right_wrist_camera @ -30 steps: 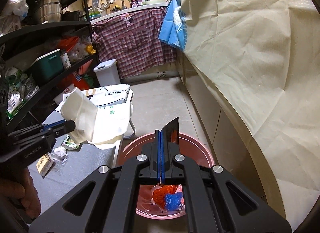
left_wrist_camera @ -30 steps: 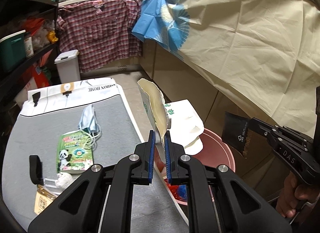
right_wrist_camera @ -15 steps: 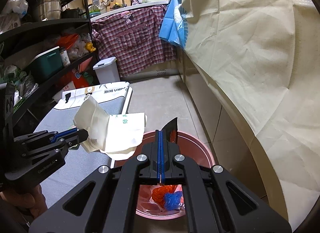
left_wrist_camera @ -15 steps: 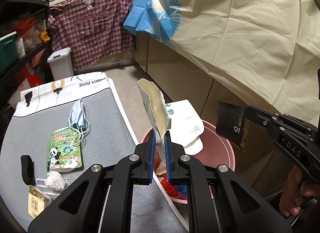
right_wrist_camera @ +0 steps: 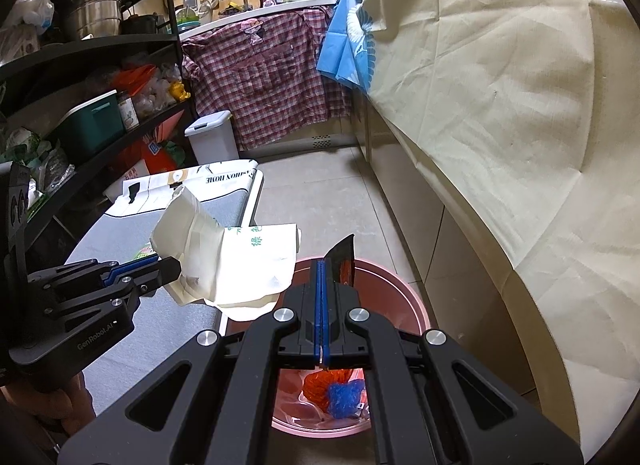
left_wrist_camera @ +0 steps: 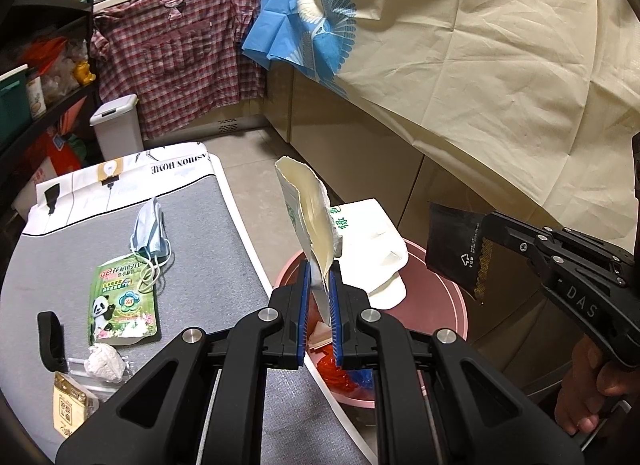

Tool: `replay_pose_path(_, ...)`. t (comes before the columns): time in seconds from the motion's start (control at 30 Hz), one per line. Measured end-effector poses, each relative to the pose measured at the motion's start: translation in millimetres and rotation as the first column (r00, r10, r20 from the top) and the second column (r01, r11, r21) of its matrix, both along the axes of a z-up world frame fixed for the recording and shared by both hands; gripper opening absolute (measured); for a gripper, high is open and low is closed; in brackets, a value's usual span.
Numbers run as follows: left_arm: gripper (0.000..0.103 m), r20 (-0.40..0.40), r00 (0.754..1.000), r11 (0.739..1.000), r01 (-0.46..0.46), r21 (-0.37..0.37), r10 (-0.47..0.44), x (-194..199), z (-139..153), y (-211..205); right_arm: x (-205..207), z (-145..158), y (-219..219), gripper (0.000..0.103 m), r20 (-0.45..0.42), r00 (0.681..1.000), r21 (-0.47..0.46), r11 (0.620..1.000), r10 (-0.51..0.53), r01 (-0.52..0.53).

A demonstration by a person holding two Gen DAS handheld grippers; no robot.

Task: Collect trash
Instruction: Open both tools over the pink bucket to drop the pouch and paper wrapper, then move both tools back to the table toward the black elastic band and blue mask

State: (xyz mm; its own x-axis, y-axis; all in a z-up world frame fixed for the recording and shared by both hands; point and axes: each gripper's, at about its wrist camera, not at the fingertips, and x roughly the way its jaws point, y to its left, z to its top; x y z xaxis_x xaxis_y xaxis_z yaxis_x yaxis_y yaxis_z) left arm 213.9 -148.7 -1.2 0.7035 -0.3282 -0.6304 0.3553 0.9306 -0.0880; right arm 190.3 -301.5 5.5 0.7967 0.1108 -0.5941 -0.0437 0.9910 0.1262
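Your left tool pinches a crumpled white paper bag with green print between its blue pads, the bag standing up from the pads and its loose half draping over the near rim of the pink trash bin. Your right tool, pads pressed together, grips a black foil wrapper by its edge and holds it above the same bin; in the left wrist view that wrapper hangs clear of the rim, well above the floor. Inside the bin lie a red mesh wad and a blue crumpled piece, touching each other. On the grey desk to the left of the bin rest a light-blue face mask, its loops lying over a green panda-print pouch, a white crumpled wad just below the pouch, and a small beige packet near the desk's front edge.
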Motion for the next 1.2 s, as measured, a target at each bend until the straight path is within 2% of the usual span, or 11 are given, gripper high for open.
replay_pose_path(0.17,0.009,-0.007,1.000,1.000,0.007,-0.002,-0.007,2.4,-0.5,-2.4,-0.1,-0.3,-0.2,0.001,-0.002,1.000,0.000,1.000,-0.002,0.002)
replay_pose_path(0.27,0.011,-0.006,1.000,1.000,0.018,0.003,-0.018,2.3,0.0,-5.4,2.4,-2.2,-1.1,0.005,-0.006,1.000,-0.005,1.000,-0.009,0.009)
replay_pose_path(0.3,0.016,-0.004,1.000,1.000,0.018,0.003,-0.018,1.9,0.4,-5.6,3.2,-3.5,-0.7,0.006,-0.011,1.000,-0.017,1.000,-0.018,0.017)
replay_pose_path(0.37,0.031,-0.001,1.000,1.000,0.013,0.004,-0.013,1.7,0.8,-4.2,4.1,-5.4,-1.9,0.024,-0.014,1.000,-0.018,1.000,-0.025,0.024)
replay_pose_path(0.4,0.035,0.002,1.000,1.000,0.006,0.001,-0.006,1.5,1.2,-2.0,3.3,-5.3,-2.7,0.044,-0.009,1.000,-0.017,0.999,-0.030,0.030)
replay_pose_path(0.43,0.035,0.001,1.000,1.000,0.002,-0.002,-0.002,1.8,1.3,-0.8,2.4,-4.5,-3.3,0.049,-0.002,0.999,-0.018,0.999,-0.037,0.037)
replay_pose_path(0.83,0.035,0.015,1.000,1.000,-0.015,-0.018,0.015,-3.7,8.4,20.5,1.9,-4.3,-6.9,0.049,-0.002,0.999,-0.008,0.999,-0.047,0.047)
replay_pose_path(1.2,0.035,0.042,0.994,0.994,-0.094,-0.059,0.097,-18.9,27.2,76.7,-5.3,4.7,2.3,0.049,0.026,0.999,-0.030,0.999,-0.029,0.030)
